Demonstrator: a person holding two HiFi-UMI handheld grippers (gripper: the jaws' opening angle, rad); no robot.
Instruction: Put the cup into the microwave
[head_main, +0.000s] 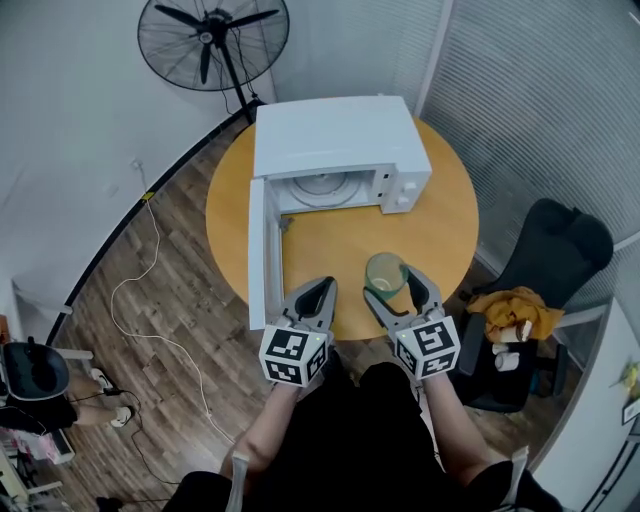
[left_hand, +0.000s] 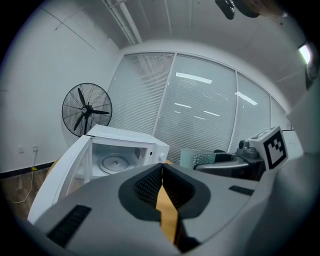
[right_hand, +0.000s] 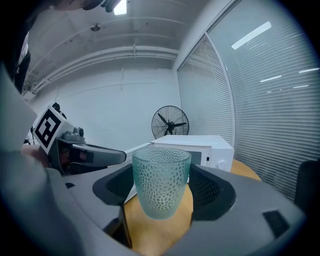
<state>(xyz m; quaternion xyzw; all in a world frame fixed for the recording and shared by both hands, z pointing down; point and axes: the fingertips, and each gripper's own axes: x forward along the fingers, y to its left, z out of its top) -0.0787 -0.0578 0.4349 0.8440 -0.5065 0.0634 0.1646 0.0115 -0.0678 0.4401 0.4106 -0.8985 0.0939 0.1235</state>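
"Is the bumpy pale-green glass cup (right_hand: 161, 181) inside the white box microwave (head_main: 335, 140) yet?"

"No. The right gripper (head_main: 397, 288) squeezes it in front of the microwave. The white door (head_main: 257, 255) is wide open. The left gripper (head_main: 323, 290) is beside that door, jaws pressed together on nothing. Putting the cup inside is left."

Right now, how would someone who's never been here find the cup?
Find the round wooden table with the white microwave, door open. In front of it, near the table's edge, the right gripper holds the cup. It is the only see-through thing there: pale green glass, bumpy all over.
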